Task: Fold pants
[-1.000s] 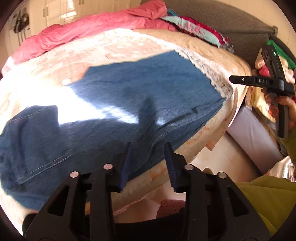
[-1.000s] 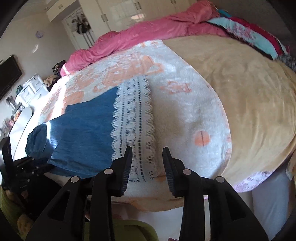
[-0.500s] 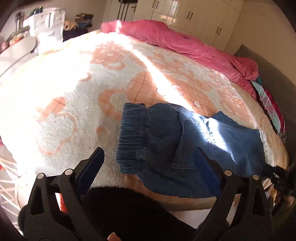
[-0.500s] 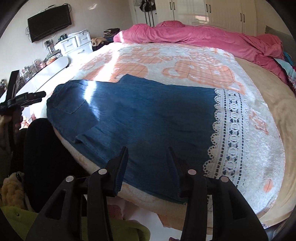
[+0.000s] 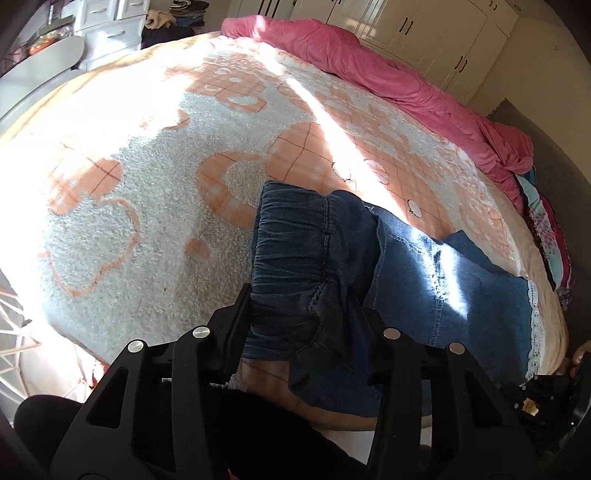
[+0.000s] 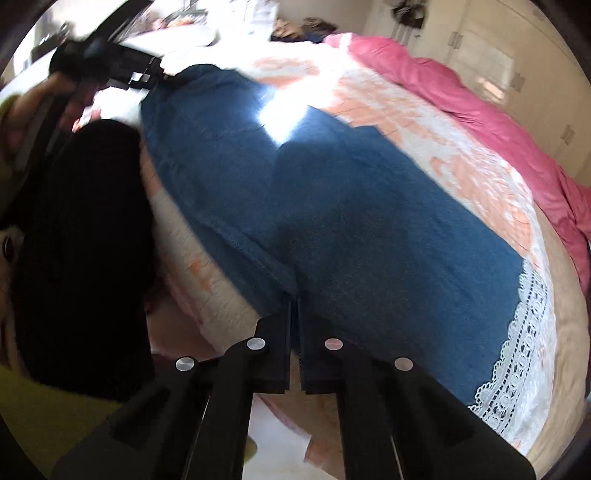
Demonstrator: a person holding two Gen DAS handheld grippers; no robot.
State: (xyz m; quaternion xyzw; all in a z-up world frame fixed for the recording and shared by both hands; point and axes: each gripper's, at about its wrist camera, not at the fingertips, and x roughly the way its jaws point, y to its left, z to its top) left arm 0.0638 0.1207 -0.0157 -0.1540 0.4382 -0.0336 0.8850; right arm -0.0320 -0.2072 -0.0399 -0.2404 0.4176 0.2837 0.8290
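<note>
2 hand-held grippers are working at the near edge of the bed; the left hand-held gripper (image 5: 301, 314) has just been closing its jaws, and they are now pinching the gathered elastic waistband (image 5: 291, 243) of the blue denim pants (image 5: 461, 295), with the bunched fabric filling the gap between the 2 black fingers (image 5: 236, 317); the right hand-held gripper (image 6: 294, 306) has likewise just been closing, and its 2 fingers are pressing together on the near side seam of the pants (image 6: 351, 221), about midway along the leg, where the denim edge is disappearing between the tips. The pants are lying flat across the near part of the bed, waistband towards the left hand-held gripper and white lace hem (image 6: 524, 332) at the far right end; a patch of bright sunlight is falling across the denim. Beneath them a fluffy white blanket (image 5: 129, 206) with orange checked shapes is covering the bed; a crumpled pink duvet (image 5: 369, 62) is lying along the far side. In the right wrist view the person's hand (image 6: 22, 110) is holding the left tool at the upper left; white wardrobe doors (image 5: 424, 26) are standing beyond the bed.
</note>
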